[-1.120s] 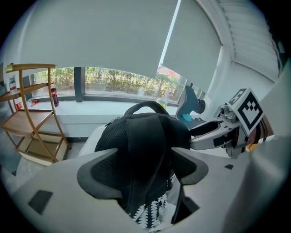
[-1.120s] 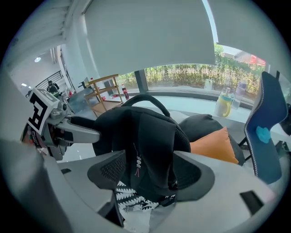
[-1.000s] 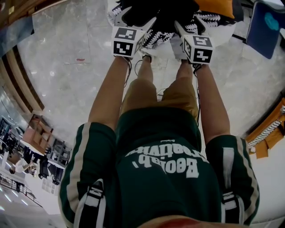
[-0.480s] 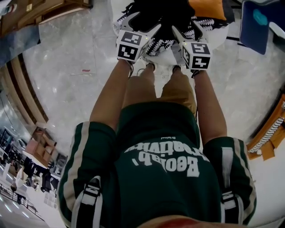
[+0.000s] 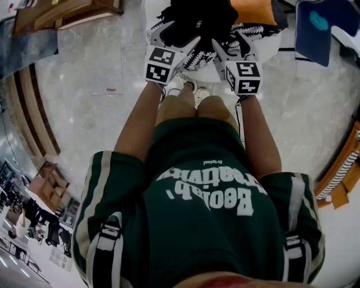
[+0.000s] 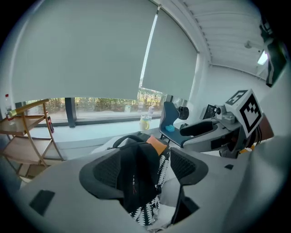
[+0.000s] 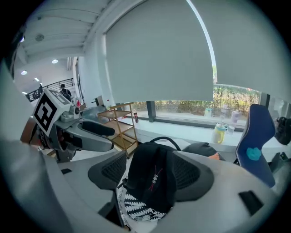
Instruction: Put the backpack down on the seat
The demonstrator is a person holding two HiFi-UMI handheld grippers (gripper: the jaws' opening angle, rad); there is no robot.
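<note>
Green printed shirt (image 5: 191,225) and tan shorts (image 5: 197,112) of the person were seen nearest in the head view, with bare arms stretched forward. Left gripper (image 5: 179,35) was clamped on black backpack (image 5: 199,17) fabric, its jaws kept slightly apart by the cloth bunched between the pads. Right gripper (image 5: 228,39) was likewise closed on a fold of the same backpack. Backpack was held by both grippers over the white seat (image 5: 273,42), against a black-and-white patterned cloth (image 5: 198,56); contact with the seat could not be told. Orange cushion (image 5: 253,10) was seen behind it, blue chair (image 5: 318,25) further right, wooden rack (image 7: 120,125) by the window
</note>
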